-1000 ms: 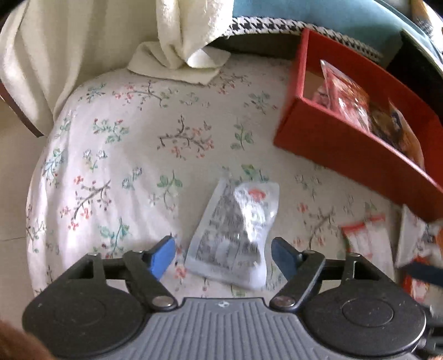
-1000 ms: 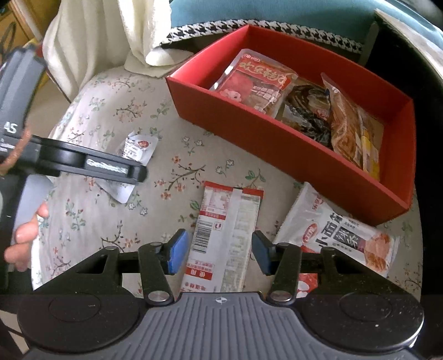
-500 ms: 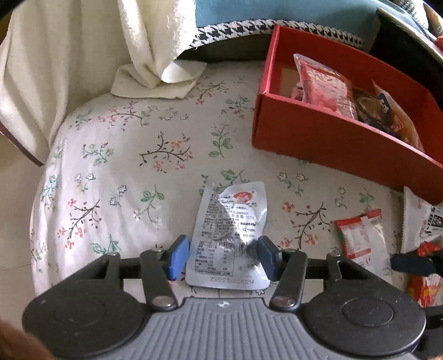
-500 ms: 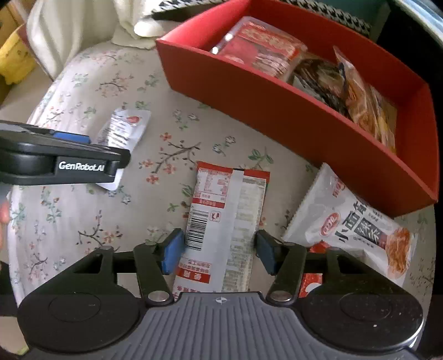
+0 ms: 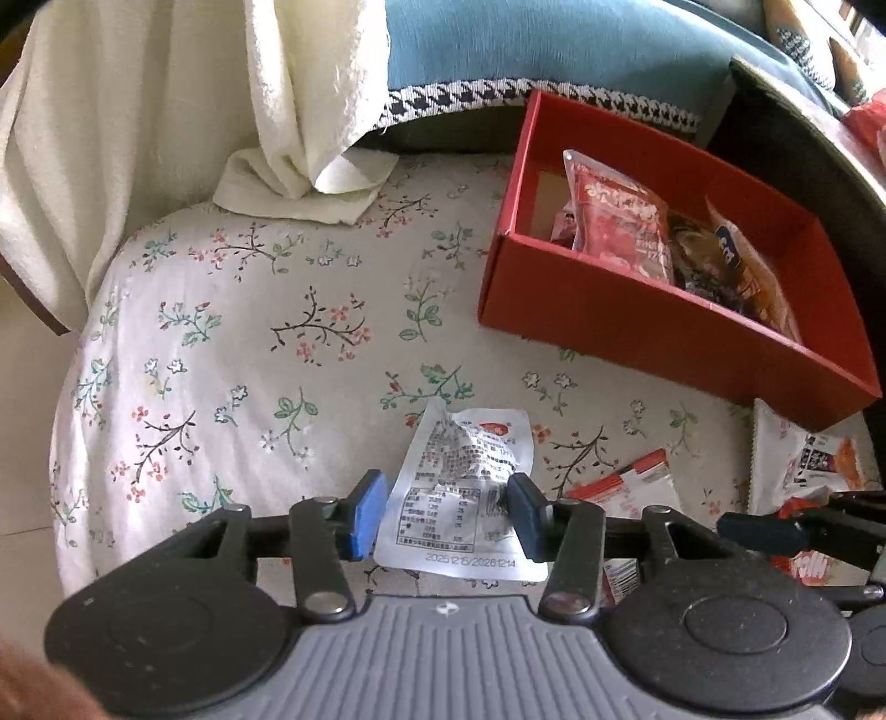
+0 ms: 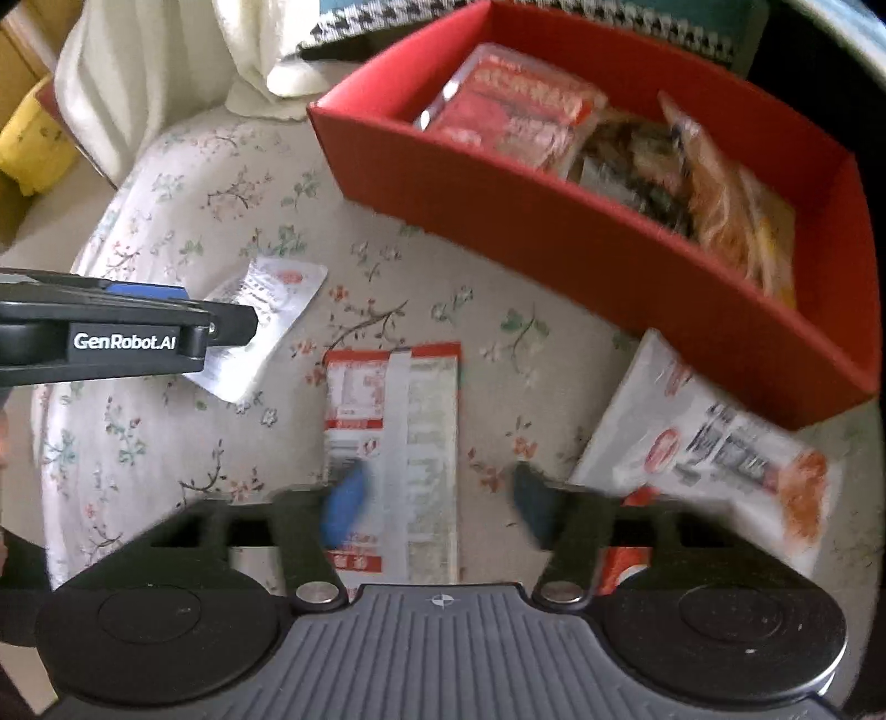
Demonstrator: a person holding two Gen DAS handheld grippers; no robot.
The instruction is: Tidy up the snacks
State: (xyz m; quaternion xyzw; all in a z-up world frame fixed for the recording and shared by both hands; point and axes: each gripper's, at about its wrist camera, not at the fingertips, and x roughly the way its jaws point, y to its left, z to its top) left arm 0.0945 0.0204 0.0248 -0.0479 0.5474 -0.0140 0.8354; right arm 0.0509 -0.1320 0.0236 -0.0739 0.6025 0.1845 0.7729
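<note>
A small silver snack packet [image 5: 462, 487] lies on the floral cloth [image 5: 249, 343]. My left gripper [image 5: 446, 512] straddles its near end, fingers open on either side, the right pad touching its edge. The packet also shows in the right wrist view [image 6: 266, 310]. A red and white snack packet [image 6: 398, 443] lies between the open fingers of my right gripper [image 6: 437, 504], which is blurred by motion. A red box [image 5: 664, 310] at the back right holds several snack bags; it also shows in the right wrist view [image 6: 581, 221].
A white noodle-snack bag [image 6: 709, 448] lies right of my right gripper, by the box's front wall. A cream towel [image 5: 299, 183] hangs onto the cloth at the back left. A blue cushion [image 5: 554, 50] sits behind the box.
My left gripper has narrowed around the silver packet and the camera has pulled back a little. My right gripper has moved forward over the red and white packet, blurred now.
</note>
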